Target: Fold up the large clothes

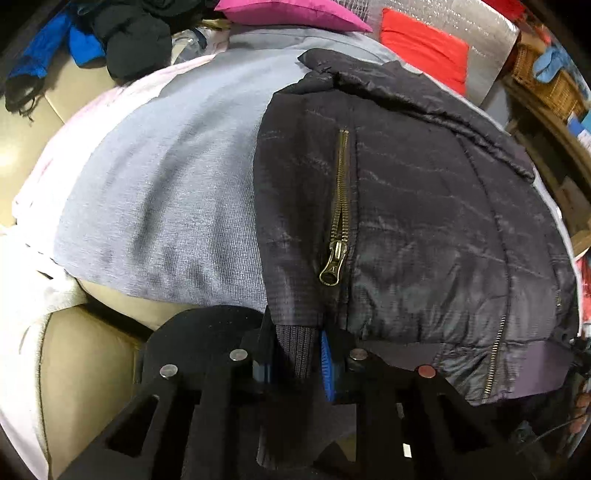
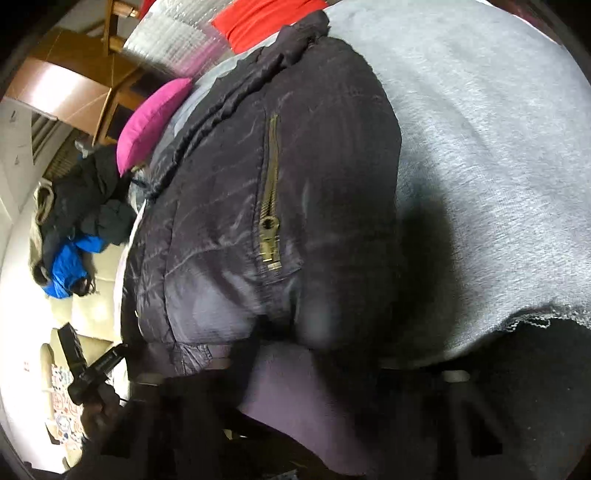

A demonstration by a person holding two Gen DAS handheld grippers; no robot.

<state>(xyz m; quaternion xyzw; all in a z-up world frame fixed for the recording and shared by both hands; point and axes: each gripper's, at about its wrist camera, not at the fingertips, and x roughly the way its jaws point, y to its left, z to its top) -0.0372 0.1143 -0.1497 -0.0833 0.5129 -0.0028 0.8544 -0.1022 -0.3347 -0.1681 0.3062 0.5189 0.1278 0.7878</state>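
Ribbed hem [image 1: 295, 350] pinched in left gripper [image 1: 293, 363]; right gripper [image 2: 291, 373] clamps jacket [image 1: 424, 221] hem too.
Puffy, light, slick shell: likely slips, so grip knit hem, not nylon.

Jacket [image 1: 424, 221]: black/very dark navy, shiny quilted fabric w/ faint pale crease lines; ribbed dark cuff [image 1: 295, 350]; dull purple-grey hem band [image 2: 295, 387]. Pocket zip [image 1: 338, 221]: brass/gold teeth + pull. Sheet [image 1: 166, 184] under it: light grey, fine knit texture; white-pink cloth [image 1: 66, 147] at its left edge. Sofa [image 1: 81, 369]: cream/beige. Far: magenta cushion [image 1: 291, 14], red cushion [image 1: 424, 55], silver bubble-pattern mat [image 1: 480, 29]. Far left: clothes pile [image 1: 122, 33], black w/ bright blue. Left tongs [image 1: 295, 365]: black, blue pads, silver + one reddish rivet.
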